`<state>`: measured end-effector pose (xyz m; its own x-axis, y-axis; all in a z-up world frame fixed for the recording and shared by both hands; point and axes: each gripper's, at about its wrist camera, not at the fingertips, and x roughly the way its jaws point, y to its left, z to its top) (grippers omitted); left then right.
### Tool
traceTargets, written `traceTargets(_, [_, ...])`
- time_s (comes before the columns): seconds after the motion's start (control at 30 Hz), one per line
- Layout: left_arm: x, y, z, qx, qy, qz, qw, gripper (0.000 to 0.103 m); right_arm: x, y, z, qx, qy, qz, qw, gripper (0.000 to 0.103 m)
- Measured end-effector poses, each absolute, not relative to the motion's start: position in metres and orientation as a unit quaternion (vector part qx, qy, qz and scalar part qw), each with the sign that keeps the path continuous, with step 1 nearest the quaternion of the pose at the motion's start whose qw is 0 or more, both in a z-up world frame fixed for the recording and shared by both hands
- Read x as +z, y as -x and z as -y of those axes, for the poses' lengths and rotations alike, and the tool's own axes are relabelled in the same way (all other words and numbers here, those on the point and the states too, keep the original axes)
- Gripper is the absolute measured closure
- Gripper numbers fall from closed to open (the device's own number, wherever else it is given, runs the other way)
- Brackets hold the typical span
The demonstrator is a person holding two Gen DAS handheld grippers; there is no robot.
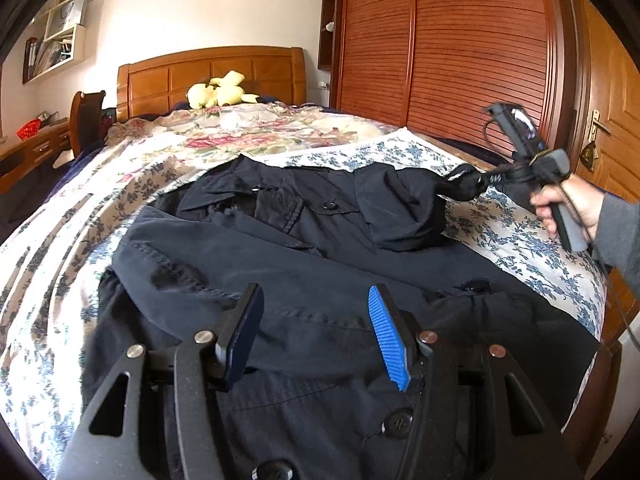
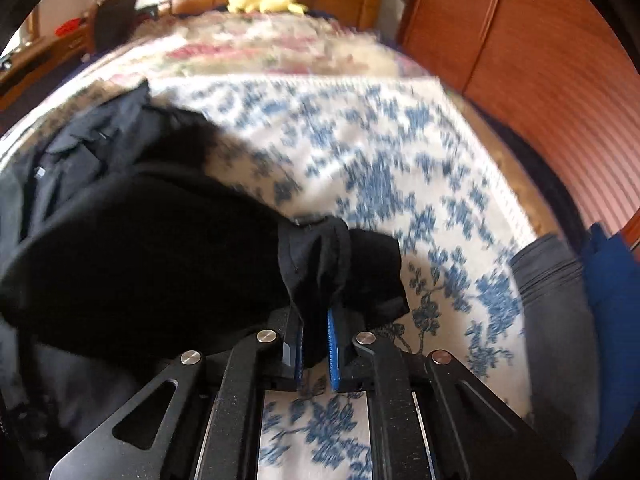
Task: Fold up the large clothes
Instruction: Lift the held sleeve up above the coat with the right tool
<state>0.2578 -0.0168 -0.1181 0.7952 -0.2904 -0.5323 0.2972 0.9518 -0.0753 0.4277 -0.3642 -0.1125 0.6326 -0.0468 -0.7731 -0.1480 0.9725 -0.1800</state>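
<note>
coat [image 1: 304, 264], dark soft cloth, lies rumpled on the floral bed [image 1: 520, 240]. right claw [image 2: 314, 344] pinches its bunched sleeve [image 2: 340, 264]. left claw [image 1: 316, 328] gapes, ribbed blue pads bare.

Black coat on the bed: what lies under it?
The black coat lies on a blue-flowered sheet, visible all around it. Whatever lies directly beneath is covered. Its sleeve is lifted by the right gripper.
</note>
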Motion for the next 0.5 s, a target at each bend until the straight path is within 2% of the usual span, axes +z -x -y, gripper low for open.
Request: traceTargets(0.5, [-0.101, -0.221, -0.042, -0.118, 0.011, -0.256, 0.959, 0.049, 0.031, -0.381, 0.286, 0.039, 0.141, -0.282, 0.948, 0.098])
